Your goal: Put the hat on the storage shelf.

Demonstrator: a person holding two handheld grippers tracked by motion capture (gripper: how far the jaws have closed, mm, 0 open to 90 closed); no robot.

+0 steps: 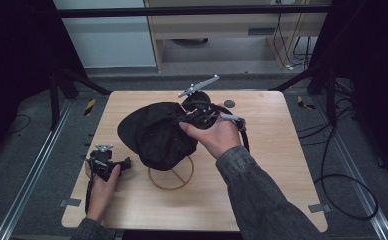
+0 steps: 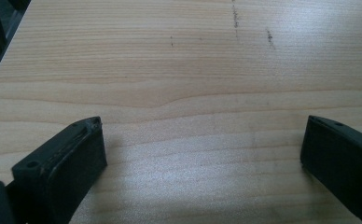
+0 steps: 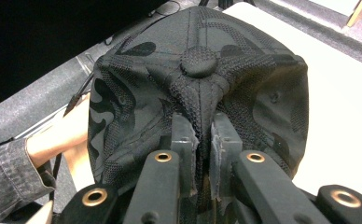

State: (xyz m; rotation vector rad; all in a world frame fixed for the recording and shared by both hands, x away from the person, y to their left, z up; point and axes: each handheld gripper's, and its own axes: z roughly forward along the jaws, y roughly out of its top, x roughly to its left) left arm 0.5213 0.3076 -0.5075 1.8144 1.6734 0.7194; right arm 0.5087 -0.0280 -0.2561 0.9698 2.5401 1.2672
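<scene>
One black cap [image 1: 154,132], one wooden ring stand [image 1: 172,176] and one small grey disc [image 1: 229,104] are counted on one wooden table [image 1: 267,170]; two grippers are held, the left gripper [image 1: 124,164] at eight o'clock, the right gripper [image 1: 189,117] at twelve.

There are no words, numbers or brand names to read anywhere here. The black cap [image 3: 198,88] has only dark swirly shapes woven into its cloth, not letters. The wooden table [image 2: 179,70] has only a few small dark marks.

right hand-held gripper [image 3: 202,154] raised, jaws pinched nearly together; left hand-held gripper [image 2: 202,149] low, jaws wide apart.
</scene>
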